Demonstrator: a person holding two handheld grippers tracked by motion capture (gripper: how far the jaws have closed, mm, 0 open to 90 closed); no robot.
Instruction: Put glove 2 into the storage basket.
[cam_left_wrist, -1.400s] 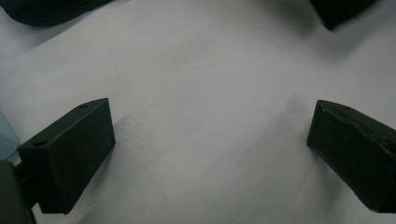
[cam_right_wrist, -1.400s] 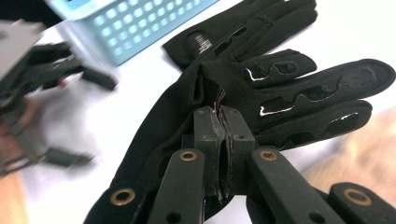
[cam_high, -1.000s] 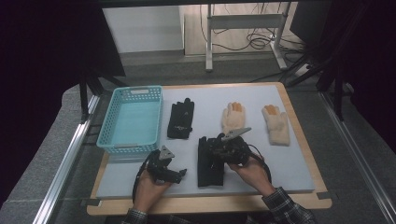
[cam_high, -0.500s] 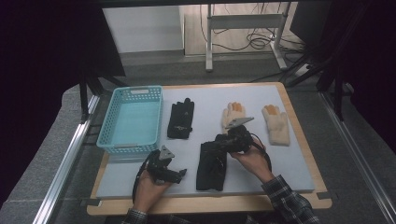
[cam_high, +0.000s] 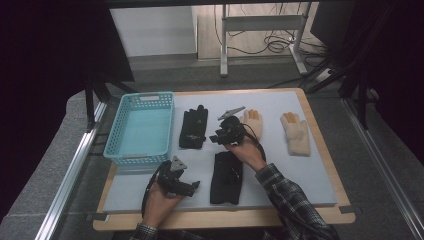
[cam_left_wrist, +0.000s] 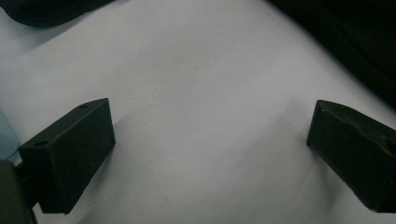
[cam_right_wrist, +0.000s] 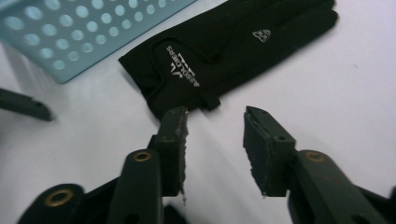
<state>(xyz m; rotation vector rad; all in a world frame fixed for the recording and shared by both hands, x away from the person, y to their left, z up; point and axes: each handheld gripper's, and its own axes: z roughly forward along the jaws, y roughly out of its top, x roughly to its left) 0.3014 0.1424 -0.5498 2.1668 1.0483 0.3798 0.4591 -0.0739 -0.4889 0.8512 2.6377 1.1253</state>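
Resting low over bare mat, the left gripper (cam_high: 192, 186) has its jaws spread wide and holds nothing, the blue basket (cam_high: 141, 128) up and to its left. Further right, the right gripper (cam_right_wrist: 215, 128), jaws parted and empty, points at the cuff of the far black glove (cam_right_wrist: 224, 44) just ahead. The reach-for-the-glove step seems in hand; next it likely needs to edge forward, straddle the cuff and close

The upper black glove (cam_right_wrist: 233, 42) has its fingertips cut off by the right gripper view's top edge.
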